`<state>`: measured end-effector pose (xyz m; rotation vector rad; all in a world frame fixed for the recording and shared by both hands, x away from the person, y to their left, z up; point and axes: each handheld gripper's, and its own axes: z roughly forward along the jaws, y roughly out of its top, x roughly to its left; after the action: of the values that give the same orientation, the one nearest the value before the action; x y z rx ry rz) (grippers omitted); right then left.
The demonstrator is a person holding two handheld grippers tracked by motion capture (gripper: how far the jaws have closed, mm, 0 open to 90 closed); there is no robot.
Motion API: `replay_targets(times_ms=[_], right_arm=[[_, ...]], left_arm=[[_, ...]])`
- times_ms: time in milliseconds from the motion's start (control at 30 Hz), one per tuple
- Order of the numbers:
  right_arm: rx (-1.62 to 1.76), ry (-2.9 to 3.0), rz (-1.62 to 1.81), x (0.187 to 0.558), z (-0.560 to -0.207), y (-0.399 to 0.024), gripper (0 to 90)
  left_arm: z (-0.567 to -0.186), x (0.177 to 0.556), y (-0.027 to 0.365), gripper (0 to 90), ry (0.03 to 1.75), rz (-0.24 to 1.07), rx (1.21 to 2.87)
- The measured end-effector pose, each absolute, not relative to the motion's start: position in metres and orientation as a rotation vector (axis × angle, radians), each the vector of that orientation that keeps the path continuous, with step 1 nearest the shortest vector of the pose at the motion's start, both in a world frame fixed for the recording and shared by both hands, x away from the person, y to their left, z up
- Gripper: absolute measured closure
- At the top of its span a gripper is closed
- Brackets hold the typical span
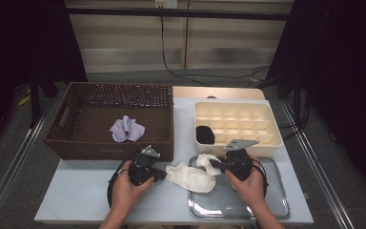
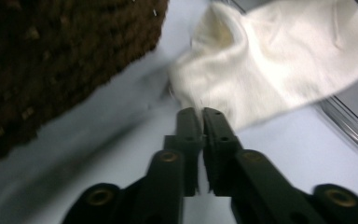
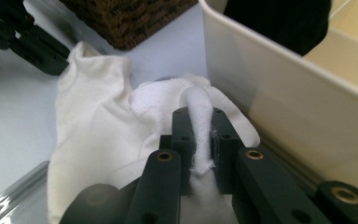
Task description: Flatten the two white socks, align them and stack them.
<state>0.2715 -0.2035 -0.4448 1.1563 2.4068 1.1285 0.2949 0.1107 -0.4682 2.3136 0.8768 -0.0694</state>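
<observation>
Both grippers pinch the white sock: left gripper at nine o'clock, seemingly just its edge, right gripper at two. Next, probably fold it.

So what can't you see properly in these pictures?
- Black thing in the divided box, high view: too dark to tell what it is.
- Purple cloth in the basket, high view: too small to tell what it is.
- White sock, right gripper view: its lower end is cut off by the bottom edge.
- Tray, high view: part hidden under the right hand.
- Table, left gripper view: blurred.
</observation>
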Motion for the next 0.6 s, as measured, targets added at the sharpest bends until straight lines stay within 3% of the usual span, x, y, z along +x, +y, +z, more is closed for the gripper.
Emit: replay_targets(times_ms=[200, 400, 533, 600], right_arm=[[1.054, 2.428, 1.222, 0.266, -0.433, -0.188, 83.2], [0.927, 2.497, 1.265, 0.265, -0.433, -0.162, 83.1], [0.909, 2.516, 1.26, 0.265, -0.435, -0.156, 83.2], [0.909, 2.52, 1.264, 0.263, -0.437, -0.158, 83.1]], left_arm=[[-0.467, 0.288, 0.114, 90.0, 0.897, -0.095, 2.273], [-0.464, 0.291, 0.115, 66.8, 0.918, -0.072, 2.214], [-0.469, 0.299, 0.104, 64.0, 0.873, -0.04, 2.234], [-0.471, 0.3, 0.1, 70.2, 0.867, -0.012, 2.248]])
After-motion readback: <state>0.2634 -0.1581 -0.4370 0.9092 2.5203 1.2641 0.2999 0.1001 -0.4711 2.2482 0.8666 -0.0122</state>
